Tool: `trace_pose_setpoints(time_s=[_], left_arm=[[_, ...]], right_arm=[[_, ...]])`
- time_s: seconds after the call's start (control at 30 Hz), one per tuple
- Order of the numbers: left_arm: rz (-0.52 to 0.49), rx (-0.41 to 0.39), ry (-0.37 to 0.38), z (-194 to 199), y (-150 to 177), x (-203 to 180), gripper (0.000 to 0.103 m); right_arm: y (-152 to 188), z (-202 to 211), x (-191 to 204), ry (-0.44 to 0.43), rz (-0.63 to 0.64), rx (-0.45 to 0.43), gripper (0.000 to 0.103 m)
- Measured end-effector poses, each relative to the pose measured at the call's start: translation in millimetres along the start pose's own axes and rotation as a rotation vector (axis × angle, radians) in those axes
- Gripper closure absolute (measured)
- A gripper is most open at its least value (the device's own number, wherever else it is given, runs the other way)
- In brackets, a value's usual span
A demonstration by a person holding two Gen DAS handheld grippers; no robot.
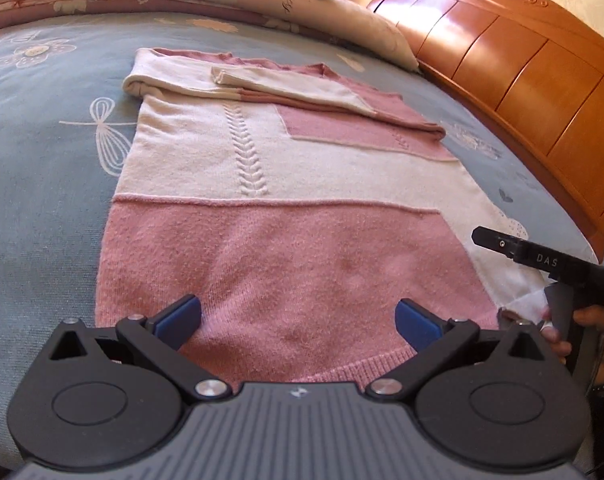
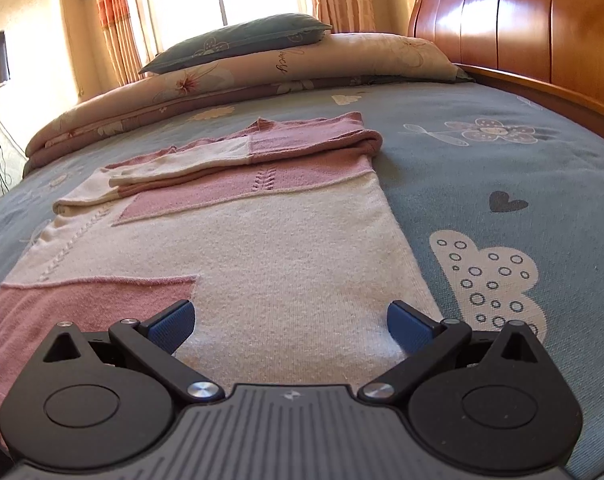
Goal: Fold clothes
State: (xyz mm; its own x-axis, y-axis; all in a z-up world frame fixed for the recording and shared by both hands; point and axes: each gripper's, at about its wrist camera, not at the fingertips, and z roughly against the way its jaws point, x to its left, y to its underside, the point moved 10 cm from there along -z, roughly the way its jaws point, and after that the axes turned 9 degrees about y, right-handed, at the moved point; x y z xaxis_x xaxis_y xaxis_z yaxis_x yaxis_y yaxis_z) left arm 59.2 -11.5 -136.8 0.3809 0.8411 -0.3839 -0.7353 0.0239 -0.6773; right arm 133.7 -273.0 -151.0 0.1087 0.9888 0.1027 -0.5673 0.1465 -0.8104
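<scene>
Sweater (image 1: 262, 184), knitted in pink and cream blocks, lies flat on the blue flowered bedspread (image 1: 34, 184) with both sleeves crossed over its chest at the far end, as I watch through the two wrist cameras. My left gripper (image 1: 298, 322) hangs above the pink hem, its blue-padded fingers (image 1: 182, 320) spread wide and gripping nothing; my right gripper (image 2: 290, 326) is likewise released above the cream corner of the hem, pads apart. I cannot tell from either view whether the fingertips touch the knit. The near edge of the hem is hidden behind both gripper bodies, and the neckline is lost beneath the folded sleeves. In the left view the right-hand tool enters from the right edge, cut off by the frame, with the letters "DAS" legible on its black bar and part of a hand (image 1: 562, 332) wrapped round the grip. A folded floral quilt (image 2: 230, 80) lies across the far side of the bed with a dark pillow (image 2: 242, 40) on top; script is printed on the quilt, too small and bent for me to read. A wooden headboard (image 2: 522, 20) runs along the right. Striped curtains (image 2: 118, 16) frame a window washed out by glare, and a wall-mounted unit at upper left is cut off by the frame.
</scene>
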Motion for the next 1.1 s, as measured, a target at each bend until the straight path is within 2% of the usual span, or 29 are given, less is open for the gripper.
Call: trace_pose_setpoints(time_s=[0.07,0.2,0.4,0.5,0.57,0.67,0.8,0.87,1.1], left_arm=[[-0.058,0.004,-0.034,-2.4,3.7,-4.3,0.001],[-0.211,0.049,-0.15,-12.6,12.9,-15.7,0.001],[-0.207,0.019,-0.149,-11.5,11.6,-12.1,0.001],[-0.21,0.031,-0.151,-9.0,11.2,-13.5,0.001],[-0.19,0.045,-0.151,-5.2,5.9,-12.5,0.001],[-0.143,0.001,-0.15,4.1,-10.1,-5.1,0.001],[0.017,0.007,-0.133,-1.5,-14.4,24.1,0.001],[0.043,-0.029,-0.112,1.7,-15.2,29.8,0.001],[0.08,-0.062,-0.071,5.6,-15.3,33.5,0.001]], right_arm=[[-1.0,0.4,-1.5,-0.01,-0.018,0.002,0.0],[-1.9,0.5,-2.9,-0.021,-0.034,0.004,0.0],[-2.0,1.2,-2.7,-0.028,-0.041,0.006,0.0],[-2.1,2.1,-2.9,-0.033,-0.049,0.007,0.0],[-2.2,2.7,-2.9,-0.036,-0.054,0.007,0.0],[-2.6,3.6,-3.1,-0.043,-0.065,0.008,0.0],[-3.4,3.7,-4.3,-0.054,-0.085,0.01,0.0],[-3.7,3.5,-4.5,-0.058,-0.09,0.011,0.0],[-3.3,3.7,-4.2,-0.06,-0.084,0.013,0.0]])
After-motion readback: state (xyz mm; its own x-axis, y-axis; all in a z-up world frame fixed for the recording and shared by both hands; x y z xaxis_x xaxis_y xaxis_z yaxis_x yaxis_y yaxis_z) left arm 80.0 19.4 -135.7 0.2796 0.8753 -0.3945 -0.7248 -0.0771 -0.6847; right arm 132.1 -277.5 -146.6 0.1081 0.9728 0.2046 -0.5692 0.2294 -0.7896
